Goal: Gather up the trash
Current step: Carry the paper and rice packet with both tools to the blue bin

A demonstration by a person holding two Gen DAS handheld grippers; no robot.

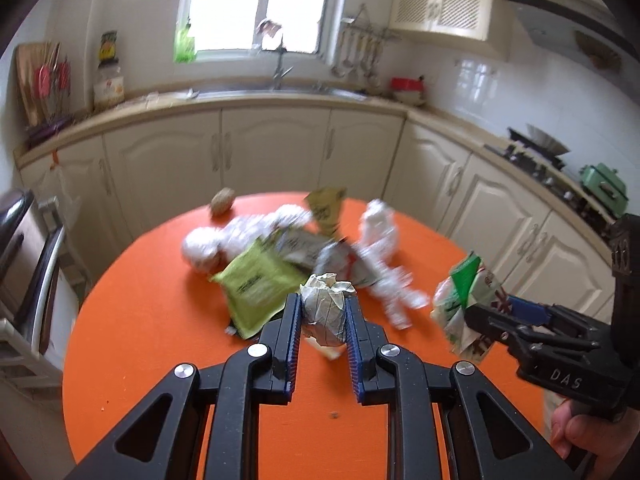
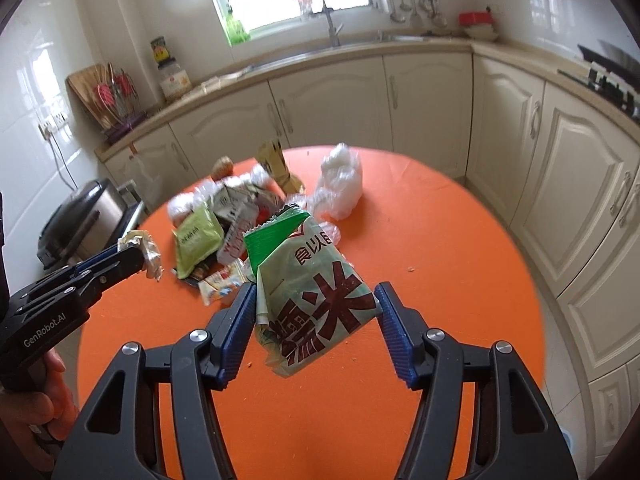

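A pile of trash lies on the round orange table [image 1: 160, 320]: a lime-green packet [image 1: 256, 280], crumpled clear plastic [image 1: 384, 232] and other wrappers. My left gripper [image 1: 323, 312] is shut on a crumpled paper ball [image 1: 326, 308] held above the table; it also shows in the right wrist view [image 2: 138, 254]. My right gripper [image 2: 316, 312] holds a large green-and-white rice bag [image 2: 312, 292] between its pads, above the table; the bag also shows in the left wrist view [image 1: 464, 300].
Cream kitchen cabinets [image 1: 272, 148] wrap around behind the table, with a sink [image 1: 280, 92] under the window and a stove [image 1: 536, 156] on the right. A steel-and-black appliance [image 2: 80, 220] stands left of the table. A brown round item [image 1: 222, 202] sits at the table's far edge.
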